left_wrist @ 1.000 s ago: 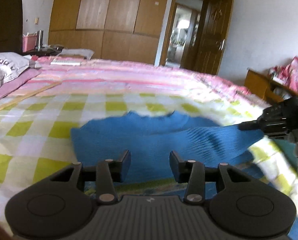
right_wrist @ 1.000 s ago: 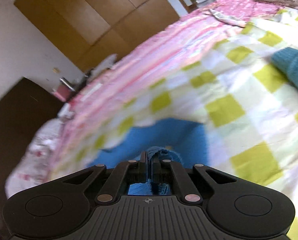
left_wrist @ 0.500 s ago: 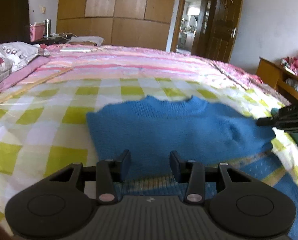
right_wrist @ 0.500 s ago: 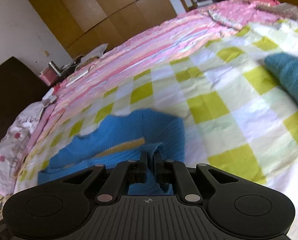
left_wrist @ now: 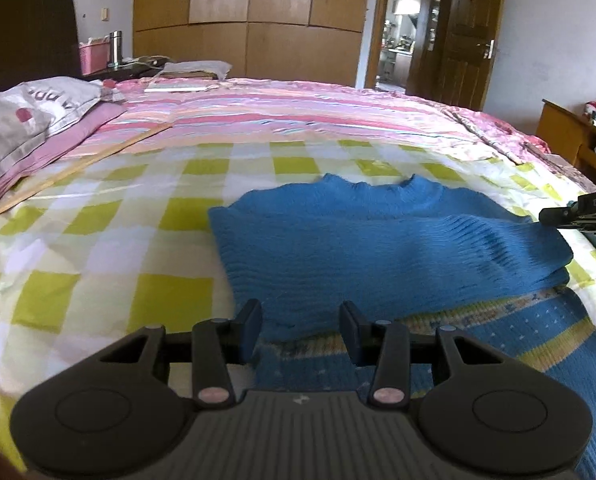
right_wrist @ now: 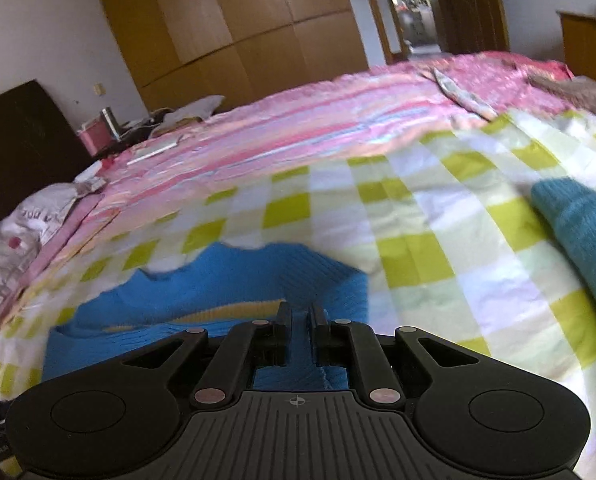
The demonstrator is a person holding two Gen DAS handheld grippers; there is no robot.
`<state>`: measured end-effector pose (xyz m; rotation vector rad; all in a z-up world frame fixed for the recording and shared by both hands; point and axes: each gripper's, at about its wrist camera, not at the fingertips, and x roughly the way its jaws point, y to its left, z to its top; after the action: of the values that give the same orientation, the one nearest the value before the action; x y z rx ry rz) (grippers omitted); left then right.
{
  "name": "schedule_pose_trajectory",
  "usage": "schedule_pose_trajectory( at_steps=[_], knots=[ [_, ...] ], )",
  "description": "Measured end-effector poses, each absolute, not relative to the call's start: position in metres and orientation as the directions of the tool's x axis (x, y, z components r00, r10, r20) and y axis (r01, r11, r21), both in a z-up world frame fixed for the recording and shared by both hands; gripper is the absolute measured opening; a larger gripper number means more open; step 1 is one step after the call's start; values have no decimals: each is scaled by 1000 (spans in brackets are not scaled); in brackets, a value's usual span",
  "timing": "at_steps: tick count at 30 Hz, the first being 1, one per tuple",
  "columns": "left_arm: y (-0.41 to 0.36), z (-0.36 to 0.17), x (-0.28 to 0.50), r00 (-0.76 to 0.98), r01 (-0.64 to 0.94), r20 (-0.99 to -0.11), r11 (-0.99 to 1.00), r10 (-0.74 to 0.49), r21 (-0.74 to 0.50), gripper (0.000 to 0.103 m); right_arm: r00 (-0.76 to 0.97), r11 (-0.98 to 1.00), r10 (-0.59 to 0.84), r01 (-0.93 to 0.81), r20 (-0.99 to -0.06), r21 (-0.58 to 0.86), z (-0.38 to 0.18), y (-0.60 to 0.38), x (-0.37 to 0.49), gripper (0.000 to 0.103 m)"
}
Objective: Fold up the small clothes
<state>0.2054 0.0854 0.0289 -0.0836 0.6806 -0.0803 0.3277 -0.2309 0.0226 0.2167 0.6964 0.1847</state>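
A blue knitted sweater (left_wrist: 378,248) lies flat on the green-checked sheet (left_wrist: 97,240), one ribbed sleeve folded across its chest. Its patterned yellow-banded hem (left_wrist: 518,344) reaches towards me. My left gripper (left_wrist: 301,332) hovers open over the hem edge, and nothing is pinched between its fingers. At the sweater's right shoulder, my right gripper (left_wrist: 578,214) points in from the side. In the right wrist view, the right gripper (right_wrist: 300,320) is opening its jaws a narrow gap. The sweater (right_wrist: 217,280) lies below and no cloth is pressed between the pads.
A teal garment (right_wrist: 578,232) lies on the sheet to the right of the sweater. A pillow (left_wrist: 25,116) and a long wooden stick (left_wrist: 77,164) sit at the left of the bed. A wooden cabinet (left_wrist: 570,136) stands beyond the bed's right side.
My right gripper, shut on the sleeve a second ago, has laid it across the sweater and parted its jaws. The sweater now lies flat. My left gripper stays open.
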Motion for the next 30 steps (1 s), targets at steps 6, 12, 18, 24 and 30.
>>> schedule_pose_trajectory(
  at_steps=[6,12,18,24,30],
  knots=[
    [95,28,189,746,14,-661,994,-83,-110,47,712,978,182,-59,-678,200,10,-227,332,17],
    [98,34,149,738,18,-667,991,-104,-134,47,697,958,271,-132,-664,253,29,-232,281,17],
    [95,30,101,702,36,-697,984,-148,-172,47,632,943,329,-185,-701,276,33,-238,201,22],
    [94,23,56,677,28,-717,979,-168,-203,47,582,939,337,-147,-740,312,27,-259,134,24],
    [96,19,29,671,14,-723,978,-162,-206,47,546,943,322,-113,-774,313,8,-272,94,30]
  ],
)
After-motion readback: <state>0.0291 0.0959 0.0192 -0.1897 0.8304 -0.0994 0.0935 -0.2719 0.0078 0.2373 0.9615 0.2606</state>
